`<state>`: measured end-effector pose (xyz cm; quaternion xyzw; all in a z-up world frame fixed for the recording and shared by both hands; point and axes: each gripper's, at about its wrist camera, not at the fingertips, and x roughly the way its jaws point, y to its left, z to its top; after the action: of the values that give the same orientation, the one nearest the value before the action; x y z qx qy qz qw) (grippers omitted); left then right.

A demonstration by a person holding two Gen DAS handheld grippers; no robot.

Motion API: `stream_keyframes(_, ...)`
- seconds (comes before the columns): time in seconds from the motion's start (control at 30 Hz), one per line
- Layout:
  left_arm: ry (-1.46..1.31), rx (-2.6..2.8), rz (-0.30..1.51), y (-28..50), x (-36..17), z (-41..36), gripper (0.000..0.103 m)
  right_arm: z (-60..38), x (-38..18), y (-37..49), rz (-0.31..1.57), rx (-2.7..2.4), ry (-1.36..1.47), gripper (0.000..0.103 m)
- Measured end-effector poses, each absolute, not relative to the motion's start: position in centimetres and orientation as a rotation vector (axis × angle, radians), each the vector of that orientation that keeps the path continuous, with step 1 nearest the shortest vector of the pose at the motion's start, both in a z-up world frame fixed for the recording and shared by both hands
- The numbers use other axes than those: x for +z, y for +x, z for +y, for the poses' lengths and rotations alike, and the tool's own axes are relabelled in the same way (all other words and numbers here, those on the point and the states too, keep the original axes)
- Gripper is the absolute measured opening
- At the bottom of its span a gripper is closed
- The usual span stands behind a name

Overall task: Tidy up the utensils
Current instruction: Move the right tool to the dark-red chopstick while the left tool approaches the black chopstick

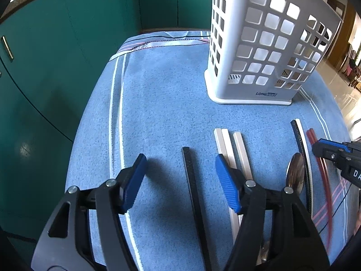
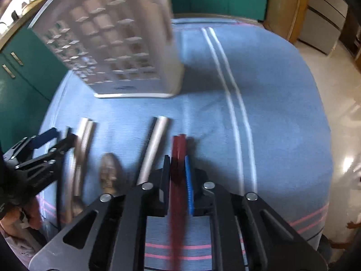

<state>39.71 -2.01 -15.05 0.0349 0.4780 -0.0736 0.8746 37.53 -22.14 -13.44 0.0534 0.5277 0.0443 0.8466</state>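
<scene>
While the right gripper (image 2: 177,176) is clamping its fingers on the red chopsticks (image 2: 178,149) at lower centre of its view, the left gripper (image 1: 178,180) is hovering wide open, holding nothing, over the black chopstick (image 1: 191,180). Judging by this, pickup is underway; next comes lifting toward the white caddy (image 1: 266,45) at upper right

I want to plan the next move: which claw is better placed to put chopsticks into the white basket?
Right. The right claw is shut on the red chopsticks; the left claw is open, holding nothing, above the black chopstick. The basket stands ahead.
</scene>
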Motion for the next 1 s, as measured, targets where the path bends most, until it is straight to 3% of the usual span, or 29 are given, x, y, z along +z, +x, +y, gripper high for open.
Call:
stream_keyframes(0.13,0.052,-0.152,1.001,39.5,-14.9,-1.6,0.063,-22.3,-11.7,37.0,1.059,0.095,0.1,0.013)
stream_keyframes(0.23,0.051,-0.152,0.999,39.4,-14.8,-1.5,0.063,-23.4,-11.4,36.6,1.046,0.032,0.084,0.021)
stream_keyframes(0.93,0.105,-0.127,1.006,39.7,-15.2,-2.2,0.064,-20.1,-14.5,37.2,1.122,0.074,-0.03,0.021)
stream_keyframes(1.0,0.113,-0.142,1.007,39.7,-15.1,-2.4,0.059,-20.2,-14.4,37.2,1.117,0.07,-0.028,0.019)
